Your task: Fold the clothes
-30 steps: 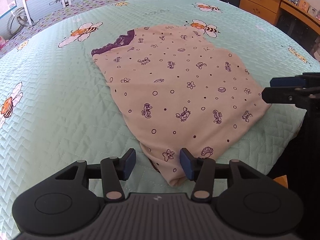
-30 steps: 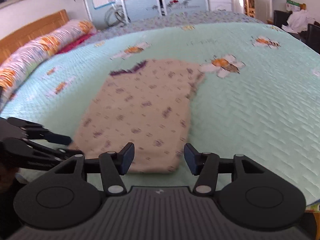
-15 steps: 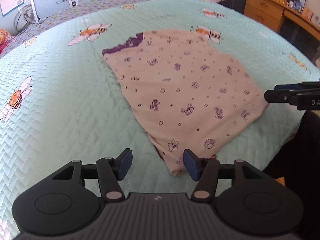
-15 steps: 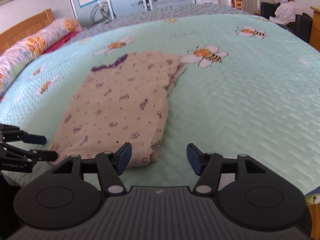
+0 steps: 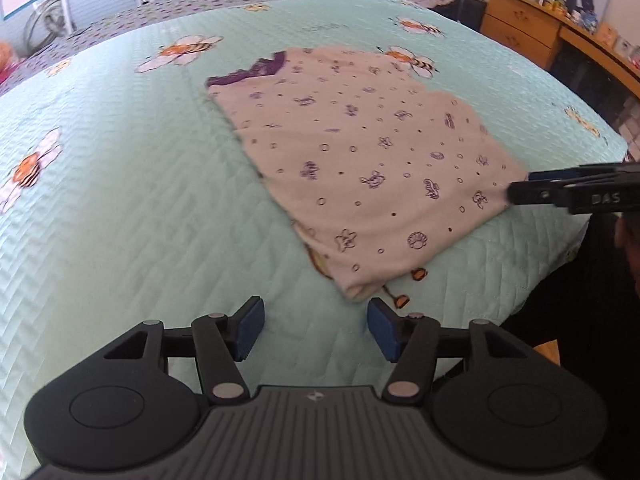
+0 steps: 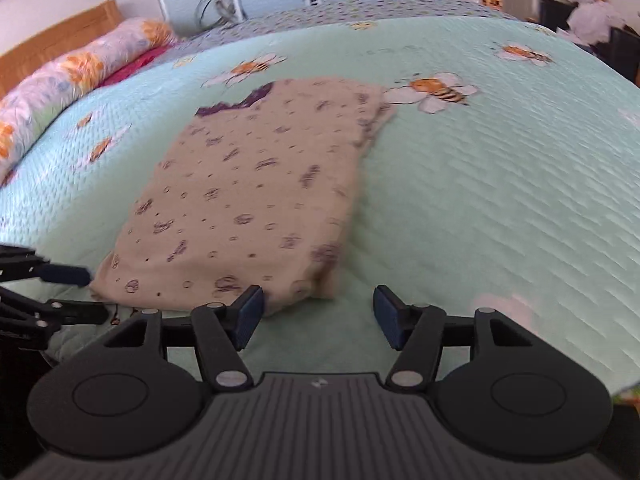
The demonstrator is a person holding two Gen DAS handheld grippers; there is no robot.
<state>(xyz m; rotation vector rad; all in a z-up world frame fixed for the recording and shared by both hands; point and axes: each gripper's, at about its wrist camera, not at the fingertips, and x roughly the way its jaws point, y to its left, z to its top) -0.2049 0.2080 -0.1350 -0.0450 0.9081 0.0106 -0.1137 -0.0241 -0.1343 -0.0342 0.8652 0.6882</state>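
A beige garment printed with small purple sea creatures, with a dark purple scalloped trim at its far end, lies flat on the mint-green quilted bedspread. It fills the middle of the left wrist view and the centre-left of the right wrist view. Its long sides run straight and its right edge looks layered in the right wrist view, so it appears to be already doubled lengthwise into a narrow panel. That would fit a garment midway through folding, with a crosswise fold to come, and equally one just laid down as folded; the pictures do not settle which. If another fold is wanted, it calls for a pinch on each near corner through all the layers and an even lift toward the trimmed end, so the layers do not slide apart. The left gripper sits low at the bottom of its view, its blue-padded fingers spread wide and empty, the near corner of the cloth just ahead of the gap and toward its right finger. The right gripper is likewise spread and holds nothing; its left finger is at the near hem and its right finger is over bare bedspread. Each gripper shows at the edge of the other's view, level with the near corners, pointing inward along the hem.
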